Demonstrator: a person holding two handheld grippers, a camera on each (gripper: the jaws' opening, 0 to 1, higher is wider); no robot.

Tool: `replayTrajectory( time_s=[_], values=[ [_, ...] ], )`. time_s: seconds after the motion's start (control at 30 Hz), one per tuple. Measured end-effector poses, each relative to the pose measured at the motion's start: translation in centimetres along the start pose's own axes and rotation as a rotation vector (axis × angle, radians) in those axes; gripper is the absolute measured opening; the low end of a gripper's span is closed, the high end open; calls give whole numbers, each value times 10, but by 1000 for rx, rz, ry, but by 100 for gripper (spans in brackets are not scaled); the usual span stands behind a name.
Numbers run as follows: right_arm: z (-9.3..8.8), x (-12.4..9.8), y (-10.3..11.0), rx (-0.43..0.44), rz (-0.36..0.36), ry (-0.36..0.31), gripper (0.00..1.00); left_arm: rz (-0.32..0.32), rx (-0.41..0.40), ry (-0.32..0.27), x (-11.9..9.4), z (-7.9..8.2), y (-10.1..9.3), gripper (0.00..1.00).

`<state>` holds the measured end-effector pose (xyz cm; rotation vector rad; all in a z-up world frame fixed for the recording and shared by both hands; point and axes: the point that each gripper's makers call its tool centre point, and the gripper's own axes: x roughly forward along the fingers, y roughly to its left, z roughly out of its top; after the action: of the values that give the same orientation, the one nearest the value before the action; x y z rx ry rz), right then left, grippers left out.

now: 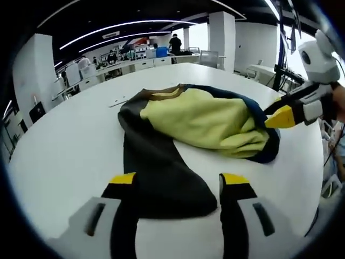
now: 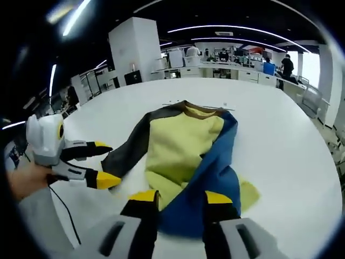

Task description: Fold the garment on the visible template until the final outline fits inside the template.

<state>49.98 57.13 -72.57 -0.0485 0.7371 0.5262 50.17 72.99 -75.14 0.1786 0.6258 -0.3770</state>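
Left gripper view: left gripper (image 1: 175, 181) wide over garment (image 1: 199, 121) sleeve; right gripper (image 2: 180, 198) wide at blue hem, on white table (image 2: 280, 140).

L gripper (image 1: 178, 181) & R gripper (image 2: 180, 198): jaws apart, both held low & level.

Garment (image 1: 199, 121) on white table (image 1: 70, 145)

1. The garment's (image 1: 178, 145) near hem is disappearing behind the left gripper's (image 1: 178, 181) jaws.
2. The blue sleeve (image 2: 207, 183) end is hiding between the right gripper's (image 2: 180, 197) jaws.
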Motion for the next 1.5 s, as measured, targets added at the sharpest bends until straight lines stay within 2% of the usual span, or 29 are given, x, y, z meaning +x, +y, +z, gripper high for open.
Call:
replayTrajectory(
  time_s=[0.1,0.23,0.3,0.4,0.47,0.53,0.83,0.93,1.13,1.33,1.5],
  values=[
    [-1,2,-3,32,-13,3,22,8,-45,30,2,-8,0,41],
    [-1,3,-4,51,-20,-1,17,18,-45,26,3,-11,2,34],
    [-2,6,-5,41,-27,4,13,20,-57,24,3,-13,4,29],
    [-5,7,-4,19,-13,21,1,46,-36,34,1,-14,10,14],
    [-5,5,-3,3,-10,18,0,45,-59,41,-1,-14,14,4],
    [-3,3,-3,-27,-7,19,0,56,-60,39,-3,-14,19,2],
    [17,-25,-23,-57,-38,-31,0,121,-62,12,-17,-10,52,1],
    [25,-35,-39,-60,-72,-50,0,132,-82,7,-19,-8,64,1],
    [32,-46,-66,-56,-110,-58,0,157,-43,12,-20,-5,90,1],
    [55,-61,-94,-47,-142,-80,0,196,-46,40,-15,-8,117,1],
    [65,-67,-119,-45,-175,-75,0,215,-74,44,-15,-9,127,1]
  ],
)
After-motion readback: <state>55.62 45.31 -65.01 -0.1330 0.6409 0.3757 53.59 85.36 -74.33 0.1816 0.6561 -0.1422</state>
